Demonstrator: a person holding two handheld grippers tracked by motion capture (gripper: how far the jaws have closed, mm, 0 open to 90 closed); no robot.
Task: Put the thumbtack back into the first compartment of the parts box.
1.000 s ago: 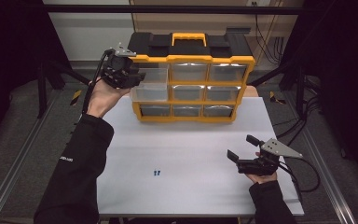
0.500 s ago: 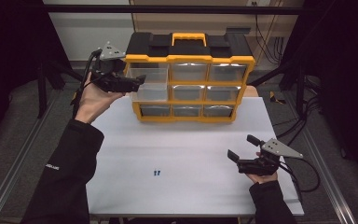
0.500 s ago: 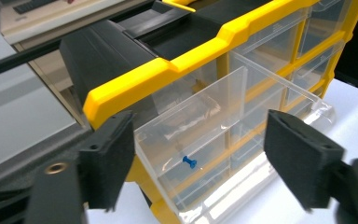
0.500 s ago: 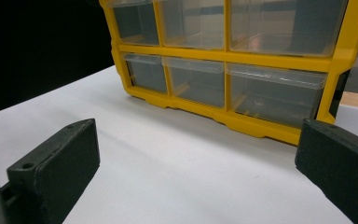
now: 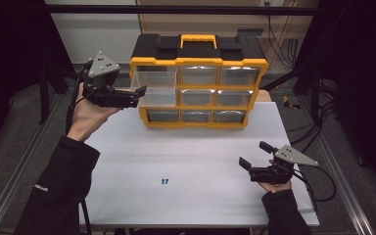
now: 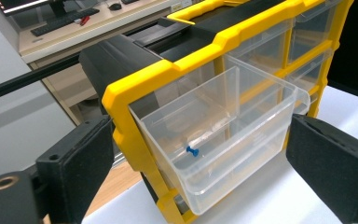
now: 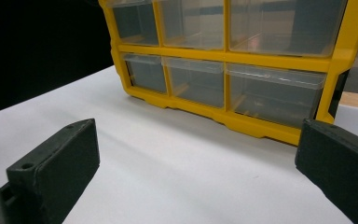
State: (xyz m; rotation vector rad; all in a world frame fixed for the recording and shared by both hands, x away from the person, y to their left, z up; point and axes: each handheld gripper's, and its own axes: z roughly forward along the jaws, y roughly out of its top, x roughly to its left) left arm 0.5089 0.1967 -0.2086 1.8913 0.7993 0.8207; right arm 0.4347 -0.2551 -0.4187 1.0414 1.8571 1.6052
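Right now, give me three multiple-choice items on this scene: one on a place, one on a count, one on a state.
1. Where does the pushpin lie?
A. in the open drawer
B. on the organizer's handle
C. in the right gripper

2. How many blue pins lie on the table?
A. two
B. five
C. none

3. How are the left gripper's jaws?
A. shut on the drawer
B. open, just been opening
C. shut on a pin

Key: A, it rests on the drawer's floor; A, a pair at centre; B, both pads stand clear of the drawer.
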